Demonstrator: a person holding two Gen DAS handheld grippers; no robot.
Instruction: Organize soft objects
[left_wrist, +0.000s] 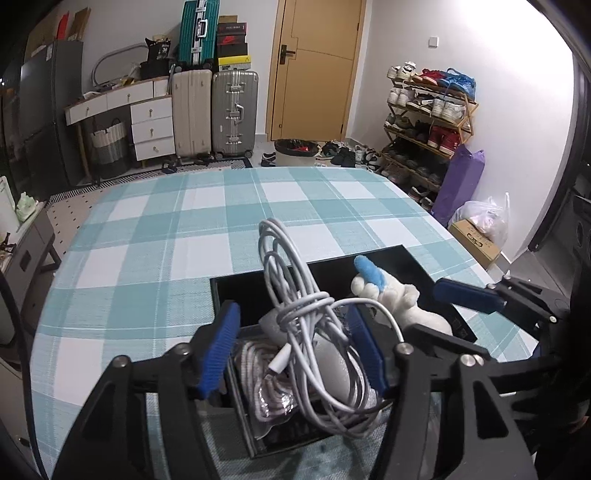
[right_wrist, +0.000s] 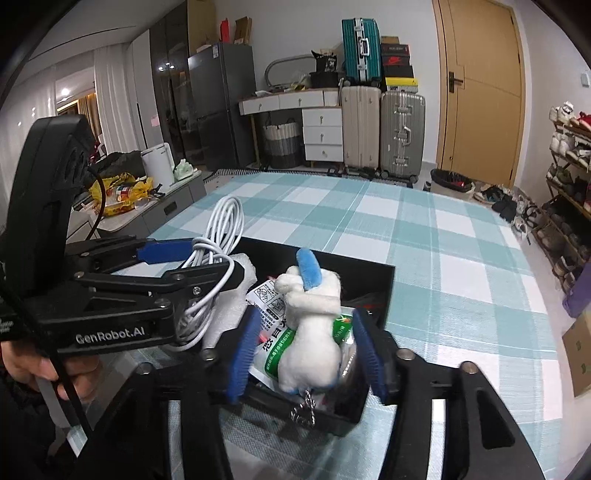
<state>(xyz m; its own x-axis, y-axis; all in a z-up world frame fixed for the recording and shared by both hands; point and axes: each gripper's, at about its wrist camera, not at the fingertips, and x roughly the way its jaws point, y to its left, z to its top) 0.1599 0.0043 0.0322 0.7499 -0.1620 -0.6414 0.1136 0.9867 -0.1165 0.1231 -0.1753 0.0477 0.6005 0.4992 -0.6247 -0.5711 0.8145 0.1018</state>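
Note:
A black open box (left_wrist: 325, 271) (right_wrist: 373, 275) sits on the checked tablecloth near me. My left gripper (left_wrist: 293, 349) is open over its left part, with a coiled white cable (left_wrist: 295, 295) between the blue pads, resting on a grey-white pouch and other soft things. In the right wrist view the cable (right_wrist: 221, 229) sticks up beside the left gripper (right_wrist: 192, 254). My right gripper (right_wrist: 304, 354) is open around a white plush toy with a blue horn (right_wrist: 314, 325), which lies on a green-white packet (right_wrist: 273, 314) in the box. The plush also shows in the left wrist view (left_wrist: 391, 295).
The table (left_wrist: 221, 206) has a teal and white checked cloth. Beyond its far edge stand suitcases (left_wrist: 216, 110), a white drawer unit, a door and a shoe rack (left_wrist: 428, 122). A side table with clutter (right_wrist: 122, 192) is to the left.

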